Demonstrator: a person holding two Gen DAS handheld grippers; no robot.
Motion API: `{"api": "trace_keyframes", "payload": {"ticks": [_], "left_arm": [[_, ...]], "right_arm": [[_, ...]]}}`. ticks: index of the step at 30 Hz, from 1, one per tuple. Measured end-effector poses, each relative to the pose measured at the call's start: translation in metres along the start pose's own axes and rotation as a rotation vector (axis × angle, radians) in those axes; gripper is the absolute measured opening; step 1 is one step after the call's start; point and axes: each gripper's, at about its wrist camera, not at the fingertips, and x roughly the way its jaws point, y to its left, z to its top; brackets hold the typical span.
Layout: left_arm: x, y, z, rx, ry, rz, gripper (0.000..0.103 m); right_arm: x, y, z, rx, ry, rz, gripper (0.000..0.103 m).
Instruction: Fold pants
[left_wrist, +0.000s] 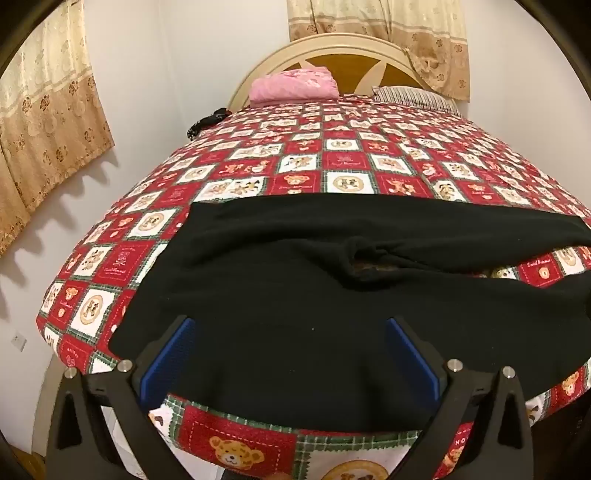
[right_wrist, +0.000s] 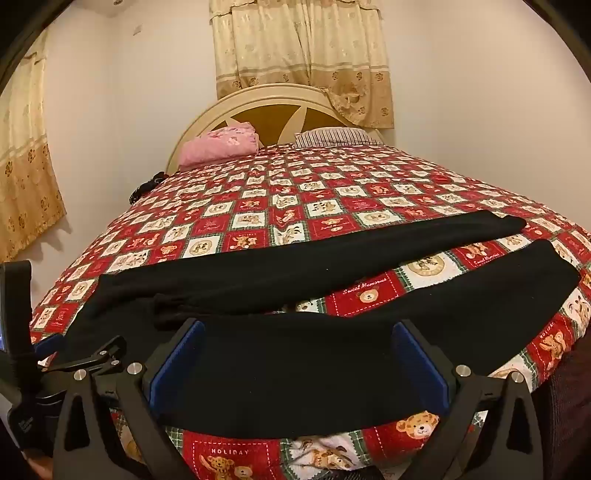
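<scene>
Black pants (left_wrist: 295, 295) lie spread flat across the near end of the bed, waist to the left, two legs running right with a gap between them. In the right wrist view the pants (right_wrist: 295, 354) show both legs, the far leg (right_wrist: 369, 243) and the near leg (right_wrist: 480, 295). My left gripper (left_wrist: 290, 350) is open, jaws wide, low over the waist part near the front edge, holding nothing. My right gripper (right_wrist: 297, 354) is open over the near leg, holding nothing. The left gripper also shows in the right wrist view (right_wrist: 66, 354) at the far left.
The bed has a red and white teddy-bear quilt (left_wrist: 332, 162). A pink folded cloth (left_wrist: 291, 86) and a striped pillow (left_wrist: 413, 98) lie by the headboard. A small dark item (left_wrist: 205, 123) sits at the bed's left edge. Curtains hang on the walls.
</scene>
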Motion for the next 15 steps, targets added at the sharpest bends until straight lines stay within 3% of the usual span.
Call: {"api": "trace_keyframes", "payload": {"ticks": [5,7,15], "left_arm": [[0.006,-0.0007,0.0002,-0.006,0.026,-0.014,0.103],[-0.0003,0.0063,0.0006,-0.005,-0.011,-0.011,0.103],[0.0005,0.0015,-0.0026,0.021,-0.008,0.017,0.103]], "right_arm": [[-0.0007,-0.0003,-0.0013,0.005,0.001,0.001,0.102],[-0.0003,-0.0004,-0.0022,0.005,0.005,0.0,0.102],[0.0035,-0.0036,-0.0007,0.004,0.017,-0.001,0.102]]}}
